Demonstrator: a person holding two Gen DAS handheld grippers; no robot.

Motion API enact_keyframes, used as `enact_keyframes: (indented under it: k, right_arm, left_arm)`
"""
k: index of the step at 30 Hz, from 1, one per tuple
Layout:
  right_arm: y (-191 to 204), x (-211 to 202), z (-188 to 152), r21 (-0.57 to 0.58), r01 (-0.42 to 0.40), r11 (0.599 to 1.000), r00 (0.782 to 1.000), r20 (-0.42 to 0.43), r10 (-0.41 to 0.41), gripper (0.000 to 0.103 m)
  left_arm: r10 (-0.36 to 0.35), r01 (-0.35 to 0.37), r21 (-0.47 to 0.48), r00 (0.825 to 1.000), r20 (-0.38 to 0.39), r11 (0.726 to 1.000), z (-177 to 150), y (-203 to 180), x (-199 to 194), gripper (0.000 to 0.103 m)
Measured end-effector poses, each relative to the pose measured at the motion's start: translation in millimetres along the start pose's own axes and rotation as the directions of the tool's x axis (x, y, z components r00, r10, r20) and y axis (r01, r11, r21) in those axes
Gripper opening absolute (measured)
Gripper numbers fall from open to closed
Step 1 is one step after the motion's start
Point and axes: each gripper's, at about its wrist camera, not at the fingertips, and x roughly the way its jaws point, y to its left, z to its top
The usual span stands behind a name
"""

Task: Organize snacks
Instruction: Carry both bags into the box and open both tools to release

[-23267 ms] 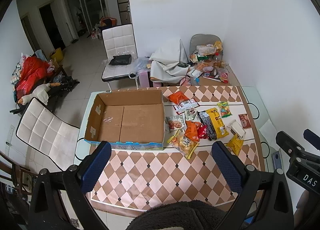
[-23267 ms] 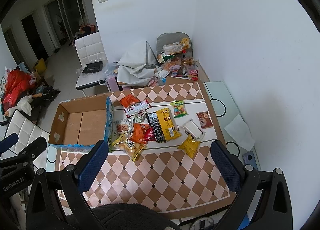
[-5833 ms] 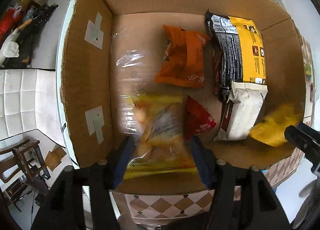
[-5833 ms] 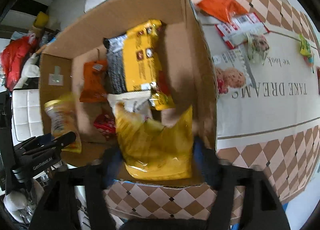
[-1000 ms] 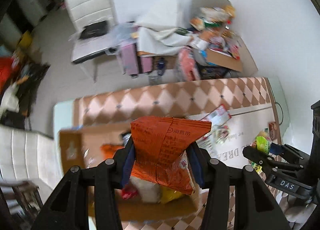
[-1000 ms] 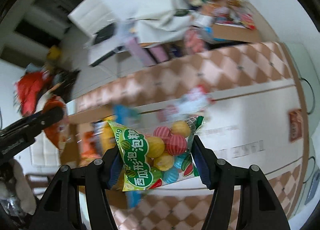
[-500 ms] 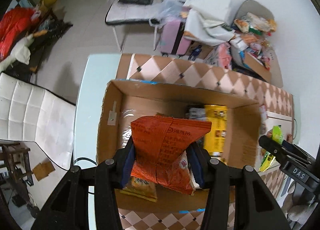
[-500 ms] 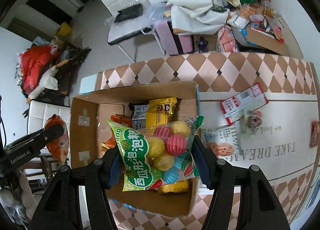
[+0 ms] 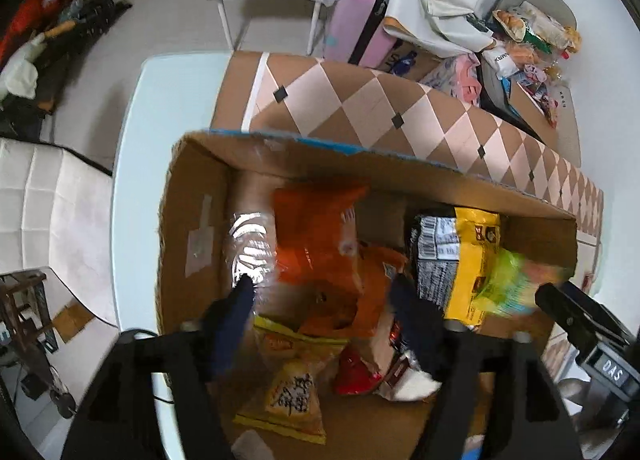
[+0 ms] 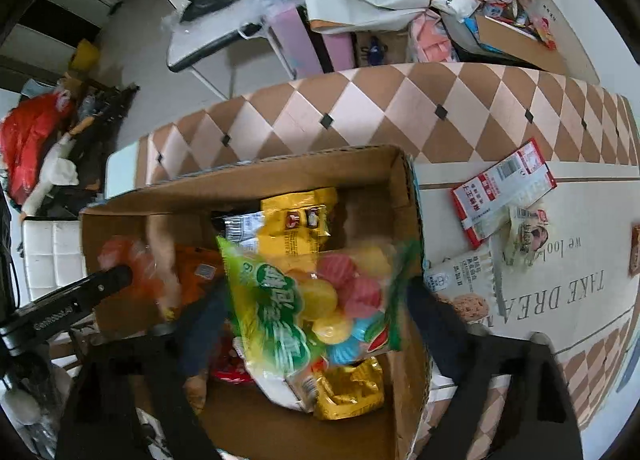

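A: Start at the left gripper [image 9: 324,300]. What is it doing?

B: Its dark fingers are spread wide in the lower middle of the left wrist view, and the orange snack bag [image 9: 320,236] is blurred just beyond them over the cardboard box [image 9: 192,219]. It looks released, falling into the box, though the blur keeps me from being sure nothing touches it.

A: And the right gripper [image 10: 316,308]?

B: Also spread wide in the lower middle of its view. The green bag of coloured gum balls [image 10: 312,300] sits between and ahead of the fingers, smeared by motion, above the right half of the box. I judge it let go too.

A: What is already inside?

B: A yellow and black packet [image 9: 460,248] along the far right, an orange bag beneath the falling one, a yellow triangular pack [image 9: 292,392] at the bottom, a small red pack [image 9: 356,372], and a crumpled gold wrapper [image 10: 348,388] near the box's lower right corner.

A: So what is left?

B: On the tablecloth [image 10: 560,300], right of the box, a red and white flat packet [image 10: 504,187], a cookie packet [image 10: 464,288], a pale small pouch [image 10: 524,232], and a brown item at the right edge [image 10: 635,250]. More than half seems packed, with about four pieces to go.
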Motion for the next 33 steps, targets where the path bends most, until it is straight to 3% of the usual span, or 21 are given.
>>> enact_keyframes:
  k: [4,14,23,33]
  right_arm:
    - [5.4,-2.7,-1.4,-0.023,0.034,0.999,0.999,0.015,-0.034,0.092]
    - [8.1,-20.8,-12.9,-0.025,0.040,0.999,0.999,0.036,-0.039,0.092]
    - [10.9,-35.0,-51.6,-0.066,0.071,0.995,0.995,0.071,-0.066,0.095]
    - [12.0,-72.8,-111.4,-0.104,0.100,0.990,0.984,0.159,-0.083,0.095]
  left_arm:
    - [0.004,-0.004,0.006,1.000,0.019,1.000,-0.3,-1.6,-6.4,0.083]
    - [0.000,-0.002,0.041,0.998,0.063,0.999,-13.8,-11.2,-26.2,0.083]
    - [0.036,-0.046,0.070,0.990,0.138,0.997,-54.2,-18.8,-42.0,0.083]
    - [0.068,-0.095,0.091,0.964,0.258,0.991,-123.5,-26.5,-77.2,0.083]
